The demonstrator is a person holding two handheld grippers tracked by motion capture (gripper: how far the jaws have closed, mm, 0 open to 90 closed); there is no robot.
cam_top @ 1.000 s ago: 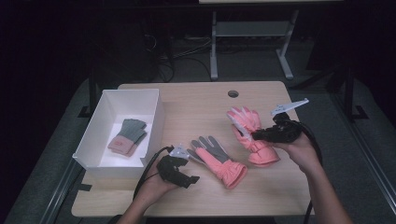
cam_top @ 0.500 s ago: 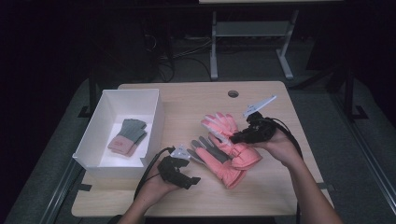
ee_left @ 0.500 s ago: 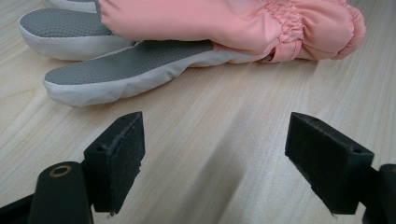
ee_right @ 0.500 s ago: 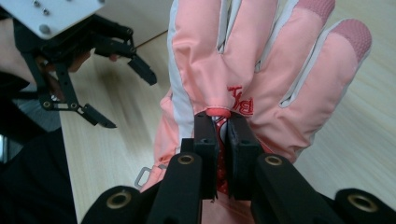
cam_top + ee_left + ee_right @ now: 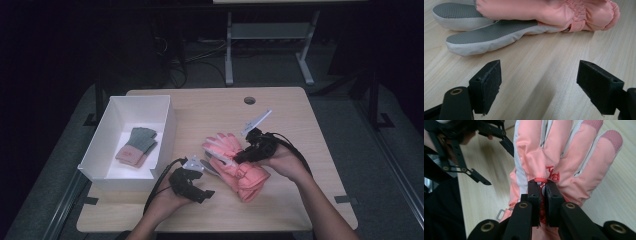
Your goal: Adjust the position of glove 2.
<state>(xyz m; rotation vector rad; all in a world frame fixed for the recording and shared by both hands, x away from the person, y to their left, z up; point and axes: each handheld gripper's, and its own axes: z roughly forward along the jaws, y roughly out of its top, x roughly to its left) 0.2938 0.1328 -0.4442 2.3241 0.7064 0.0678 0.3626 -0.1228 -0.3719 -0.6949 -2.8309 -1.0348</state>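
My right gripper (image 5: 542,191) is clamped on a pink ski glove (image 5: 554,157) lying over its mate (image 5: 489,35) mid-table; my left gripper (image 5: 539,87) rests nearby, jaws wide apart

A white open rectangular box (image 5: 165,129) sits on the light wooden bench (image 5: 310,145), left of the tongs. Inside it lies a grey-and-pink knit glove (image 5: 137,146).

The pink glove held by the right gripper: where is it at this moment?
In the high view the pink glove sits at table centre, laid over the second glove, right of the white box; the right gripper pinches its back.
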